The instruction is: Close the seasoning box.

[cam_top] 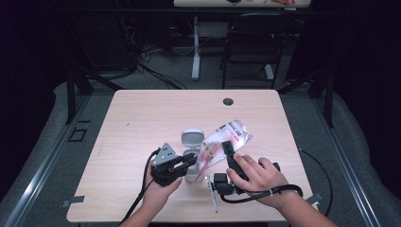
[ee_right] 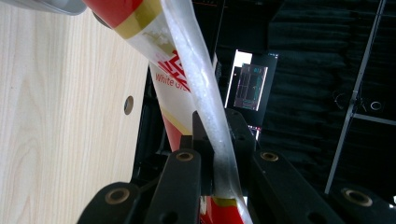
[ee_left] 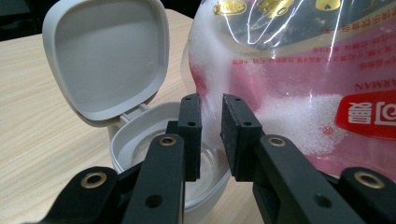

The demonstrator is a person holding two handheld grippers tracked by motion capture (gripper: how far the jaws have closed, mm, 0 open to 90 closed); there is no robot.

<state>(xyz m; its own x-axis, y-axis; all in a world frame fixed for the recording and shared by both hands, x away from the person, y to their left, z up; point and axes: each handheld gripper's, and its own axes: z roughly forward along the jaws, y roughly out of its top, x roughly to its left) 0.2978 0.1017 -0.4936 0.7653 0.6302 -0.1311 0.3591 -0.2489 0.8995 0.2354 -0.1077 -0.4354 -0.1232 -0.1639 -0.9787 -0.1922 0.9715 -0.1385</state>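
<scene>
In the high view, a plastic bag of white granules [cam_top: 221, 144] was seen tilted above a small grey container [cam_top: 191, 166] near the front middle of the counter [cam_top: 142, 118]. The bag was held up by the right tongs [cam_top: 228, 147], with its lower corner dipped towards the container's mouth, which suggests pouring. The container's hinged lid [cam_top: 192, 137] was stood open at the far side, so that the mouth was left clear. The left tongs [cam_top: 189, 161] were brought against the container's near side, apparently to steady it.

In the left gripper view, the left tongs [ee_left: 211, 135] were seen with a narrow gap between the jaws, nothing being pinched there; they looked nearly closed but released. They were placed over the rim of the container [ee_left: 128, 140], whose clear inner cup looked mostly empty (little can be judged of its depth). The lid [ee_left: 107, 56] was tipped back and upright. The bag [ee_left: 299, 79] was hung just beside and above the rim, with granules [ee_left: 299, 116] gathered towards its low corner.

In the right gripper view, the right tongs [ee_right: 215, 154] were clenched on a folded edge of the bag [ee_right: 194, 70], the film being squeezed between the two jaws. The bag was gripped well away from its low end, probably so that the contents could be run down to the spout corner. The counter [ee_right: 56, 116] was shown turned on its side by the rolled hand.
</scene>
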